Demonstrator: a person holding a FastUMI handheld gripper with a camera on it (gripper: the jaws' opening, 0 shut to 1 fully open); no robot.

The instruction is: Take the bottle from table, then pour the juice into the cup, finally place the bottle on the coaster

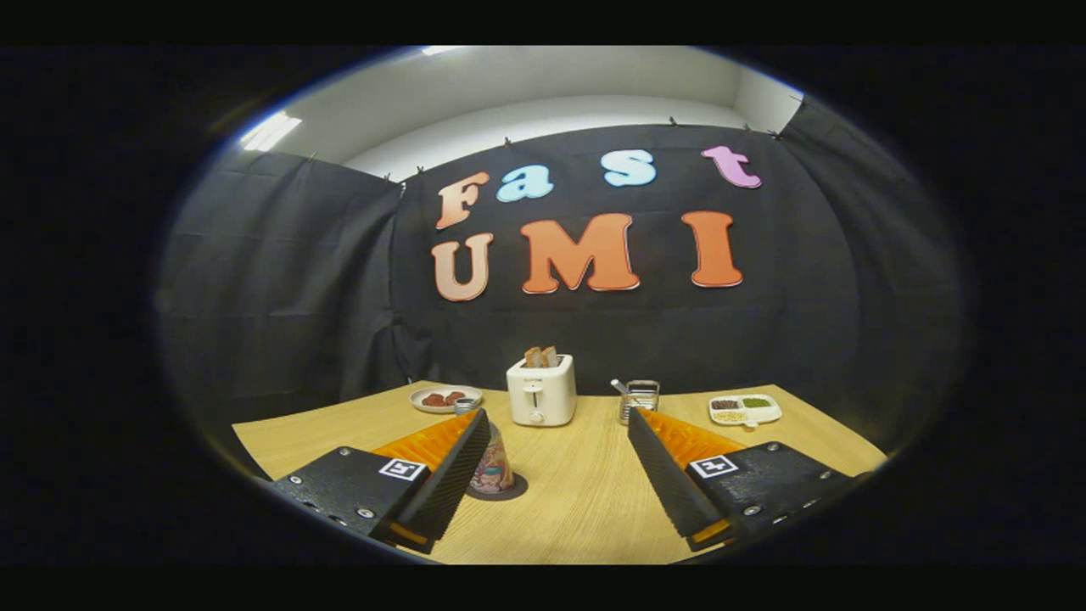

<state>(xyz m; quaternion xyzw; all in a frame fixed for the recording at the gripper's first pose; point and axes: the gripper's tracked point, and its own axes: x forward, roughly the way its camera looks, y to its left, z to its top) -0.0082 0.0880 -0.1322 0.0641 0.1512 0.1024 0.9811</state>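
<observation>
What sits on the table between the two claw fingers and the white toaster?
In the gripper view the open claw has only bare wooden tabletop ahead, up to the white toaster holding toast slices.

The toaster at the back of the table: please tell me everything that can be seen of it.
The toaster is a small white box with rounded corners, plastic by its look. Its front carries a vertical lever slot and a round knob below it. Two browned bread slices stand up out of its top slots. It stands upright on the wooden table, close to the black cloth wall, between a plate of food and a metal wire holder, touching neither. It lies well beyond the open fingers of the hand-held gripper.
</observation>
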